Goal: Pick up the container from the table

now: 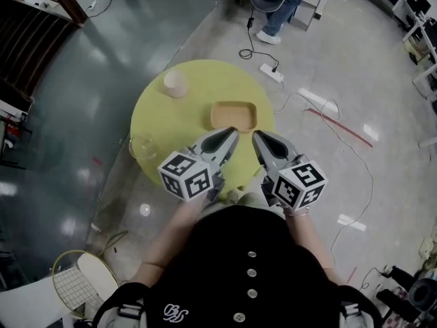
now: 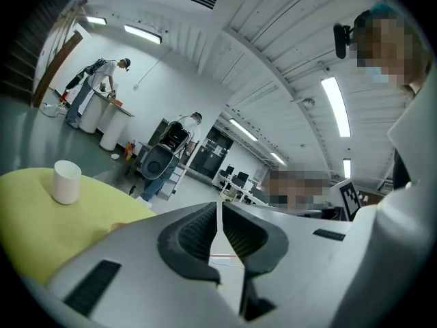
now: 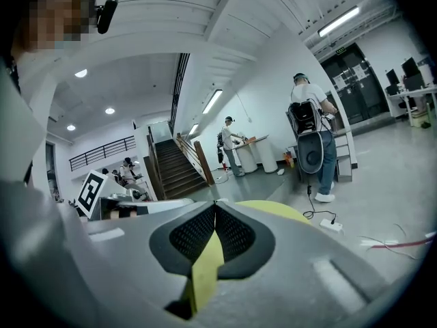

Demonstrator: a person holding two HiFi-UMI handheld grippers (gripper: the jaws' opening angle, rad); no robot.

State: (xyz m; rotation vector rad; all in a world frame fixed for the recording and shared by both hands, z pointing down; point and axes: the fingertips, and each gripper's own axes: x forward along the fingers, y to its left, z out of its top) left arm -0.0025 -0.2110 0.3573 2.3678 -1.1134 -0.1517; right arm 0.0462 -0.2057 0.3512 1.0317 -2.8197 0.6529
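**A:** Layout on the round yellow table (image 1: 156, 108), left to right?

**B:** What looks like a clear glass (image 1: 142, 146) sits at the near-left rim. A white cup (image 1: 175, 83) stands upright at the far left. The tan container (image 1: 233, 115) is right of centre (shallow, rounded corners, looks empty).

**A:** Container picked up?

**B:** No. It lies flat on the table, well apart from the cup.

**A:** Left gripper?

**B:** Left gripper (image 2: 220, 216) is clenched, ribbed pads together with nothing between them. In the head view its tips are at the container's near rim.

**A:** Right gripper?

**B:** Right gripper (image 3: 214, 214) is also clenched and empty. Only yellow tabletop shows through the slot below its pads. Its tips are just beside the container's near-right corner.

**A:** Either one touching it?

**B:** Can't tell from the head view, since the tips overlap the rim there.

**A:** Off the table?

**B:** A white power strip (image 1: 272, 72) lies on the floor at the far right, and a person (image 1: 281, 9) stands beyond it.
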